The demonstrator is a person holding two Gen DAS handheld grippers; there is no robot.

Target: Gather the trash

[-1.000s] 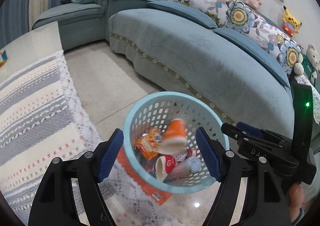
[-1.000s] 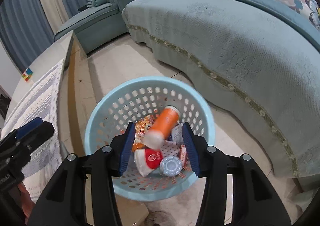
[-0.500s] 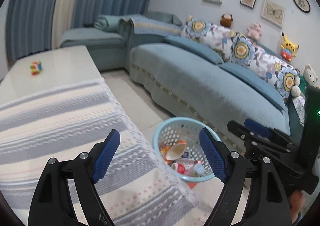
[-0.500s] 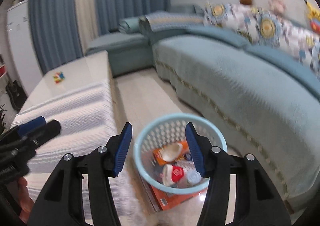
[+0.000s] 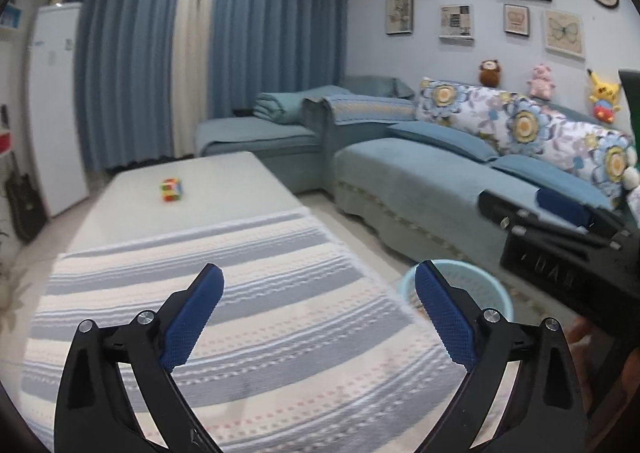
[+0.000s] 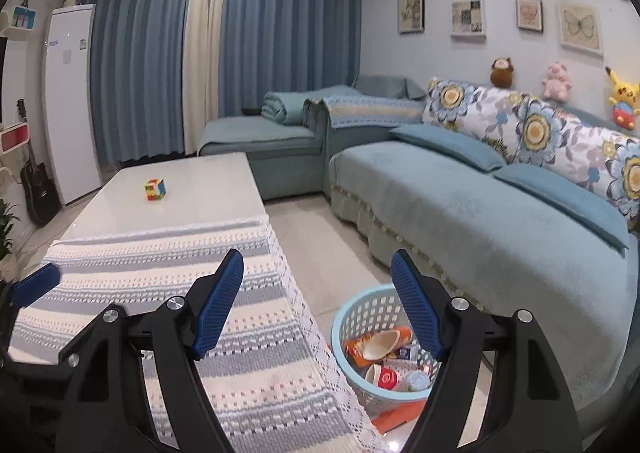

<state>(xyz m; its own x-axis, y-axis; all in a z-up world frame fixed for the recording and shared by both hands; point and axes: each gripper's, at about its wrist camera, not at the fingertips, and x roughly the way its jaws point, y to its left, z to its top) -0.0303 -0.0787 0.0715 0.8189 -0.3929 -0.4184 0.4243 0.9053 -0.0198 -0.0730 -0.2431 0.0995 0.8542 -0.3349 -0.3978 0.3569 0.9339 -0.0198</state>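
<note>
Holding nothing, left gripper (image 5: pixel 318 285) and right gripper (image 6: pixel 318 271) gape, jaws just widened; light crushable orange paper cup (image 6: pixel 386 340) in pale-blue perforated plastic basket (image 6: pixel 362 309), near right, suits rim pinching.

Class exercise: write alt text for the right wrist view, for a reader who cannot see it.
The open, empty right gripper hangs above a striped cloth on a white coffee table. A light blue basket of trash sits on the floor beside a blue sofa.

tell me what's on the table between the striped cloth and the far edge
Only a puzzle cube, alone on the bare white table past the striped cloth. The right wrist view shows it sharpest; the left wrist view shows the same.
</note>
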